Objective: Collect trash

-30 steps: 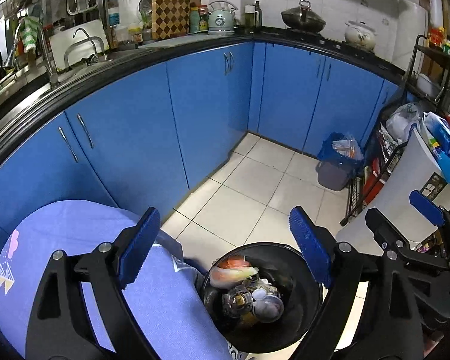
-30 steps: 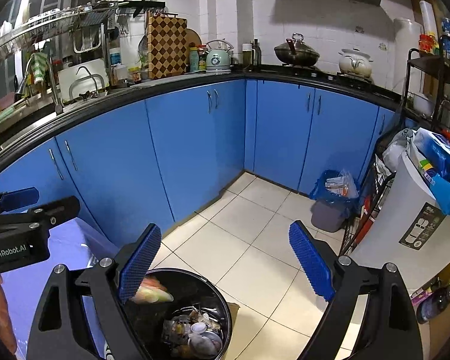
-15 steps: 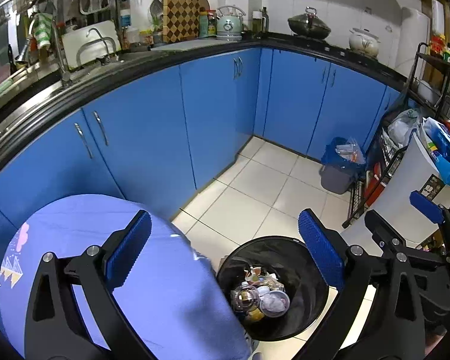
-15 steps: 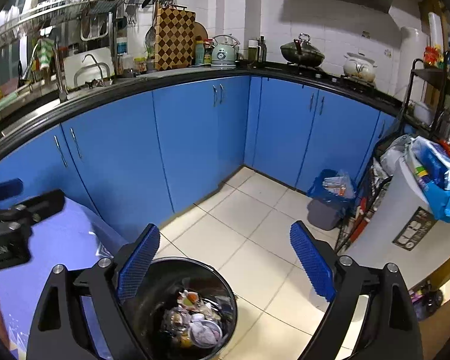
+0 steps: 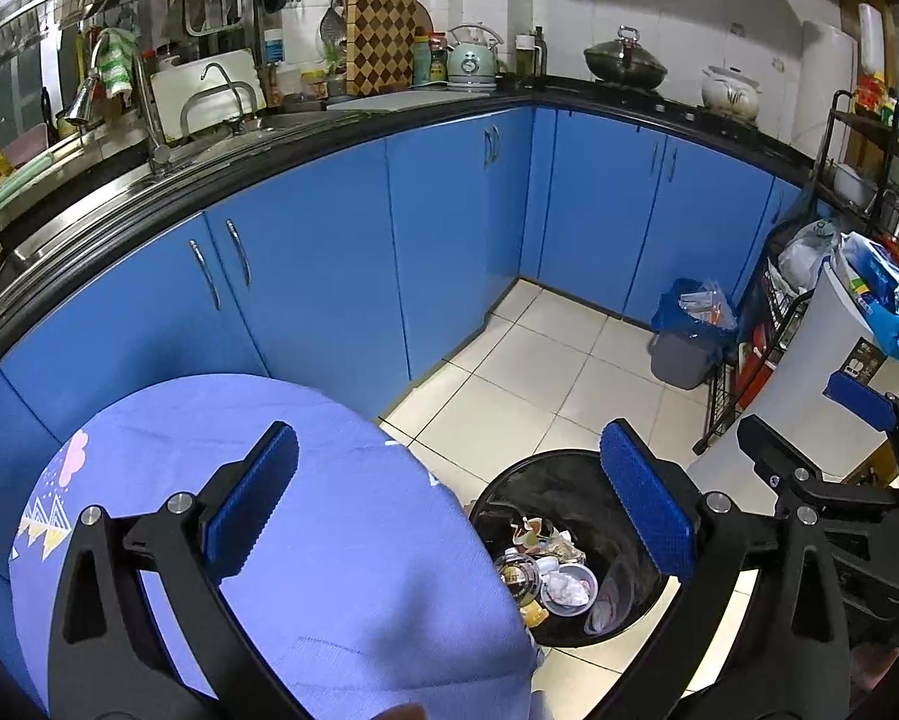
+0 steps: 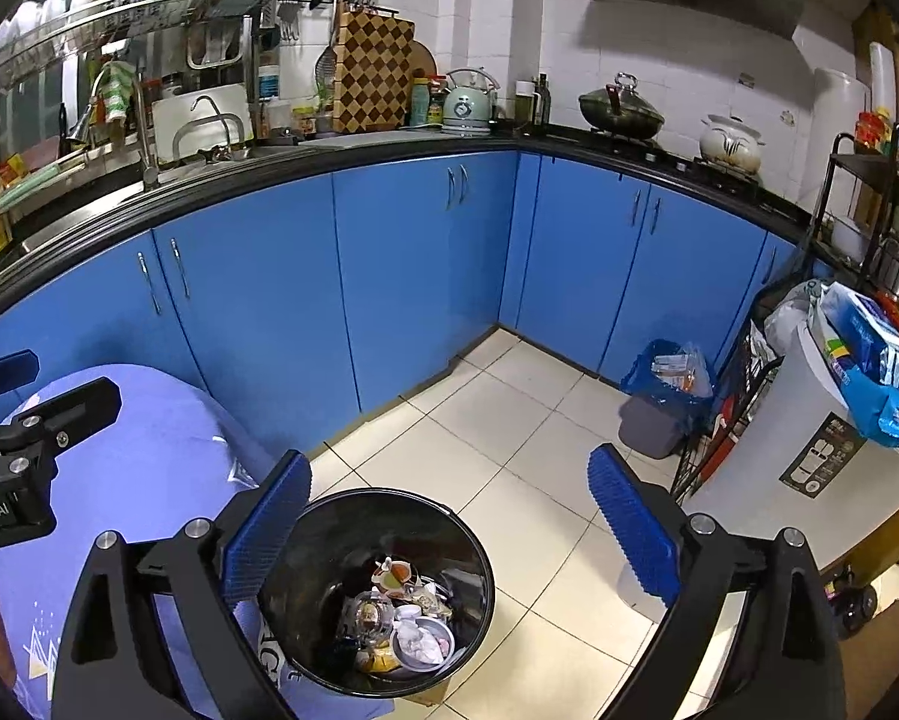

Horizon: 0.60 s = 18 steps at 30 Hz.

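Dropped wrapper gone; trash (image 6: 398, 624) fills black bin (image 6: 305, 558).

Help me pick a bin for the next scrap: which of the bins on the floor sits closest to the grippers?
The round black bin, just below both grippers beside the purple-covered table. The small grey bin with a blue bag stands farther off by the cabinets.

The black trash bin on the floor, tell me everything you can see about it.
The black trash bin is round, glossy and dark like plastic, standing upright and lidless on the pale floor tiles. It sits close beside the blue-clothed table; contact is unclear. At its bottom lie food containers, crumpled paper and scraps. Nothing grips it.
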Each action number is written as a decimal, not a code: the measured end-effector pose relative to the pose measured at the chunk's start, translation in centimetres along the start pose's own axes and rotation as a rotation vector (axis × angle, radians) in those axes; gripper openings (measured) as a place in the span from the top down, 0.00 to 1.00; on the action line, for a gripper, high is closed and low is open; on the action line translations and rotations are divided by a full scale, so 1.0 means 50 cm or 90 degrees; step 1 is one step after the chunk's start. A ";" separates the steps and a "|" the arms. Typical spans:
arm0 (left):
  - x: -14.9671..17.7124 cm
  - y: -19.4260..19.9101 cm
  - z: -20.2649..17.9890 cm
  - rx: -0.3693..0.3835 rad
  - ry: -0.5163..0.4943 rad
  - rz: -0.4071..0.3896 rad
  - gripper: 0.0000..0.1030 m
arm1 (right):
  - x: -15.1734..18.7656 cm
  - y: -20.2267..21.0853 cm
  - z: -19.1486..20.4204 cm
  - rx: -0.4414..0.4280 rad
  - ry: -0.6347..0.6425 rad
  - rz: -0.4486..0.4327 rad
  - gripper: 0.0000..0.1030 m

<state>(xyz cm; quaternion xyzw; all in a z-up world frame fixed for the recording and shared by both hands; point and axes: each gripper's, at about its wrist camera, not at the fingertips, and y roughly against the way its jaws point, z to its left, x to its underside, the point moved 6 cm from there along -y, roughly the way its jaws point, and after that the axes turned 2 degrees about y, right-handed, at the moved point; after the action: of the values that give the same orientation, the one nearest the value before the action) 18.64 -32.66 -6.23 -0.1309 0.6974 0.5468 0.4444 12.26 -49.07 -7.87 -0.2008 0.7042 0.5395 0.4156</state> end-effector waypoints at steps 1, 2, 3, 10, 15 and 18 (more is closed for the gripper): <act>0.002 0.005 0.002 -0.002 -0.001 -0.003 0.04 | 0.000 0.003 0.003 -0.001 0.000 -0.001 0.11; 0.004 0.009 0.004 -0.005 -0.001 -0.005 0.04 | 0.000 0.007 0.005 -0.005 0.000 -0.003 0.11; 0.006 0.013 0.006 -0.008 -0.002 -0.007 0.04 | 0.000 0.009 0.007 -0.006 -0.001 -0.002 0.11; 0.010 0.039 0.016 -0.017 -0.002 -0.021 0.04 | -0.003 0.026 0.021 -0.006 0.006 -0.007 0.11; 0.010 0.050 0.018 -0.025 -0.010 -0.033 0.04 | -0.003 0.037 0.031 -0.010 0.007 -0.011 0.11; 0.014 0.052 0.021 -0.028 -0.007 -0.030 0.04 | 0.001 0.043 0.037 -0.007 0.016 -0.011 0.11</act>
<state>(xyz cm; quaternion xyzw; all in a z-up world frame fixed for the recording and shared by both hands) 17.00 -30.54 -5.09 -0.1542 0.6795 0.5522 0.4578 11.36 -46.62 -6.78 -0.2155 0.7048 0.5371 0.4102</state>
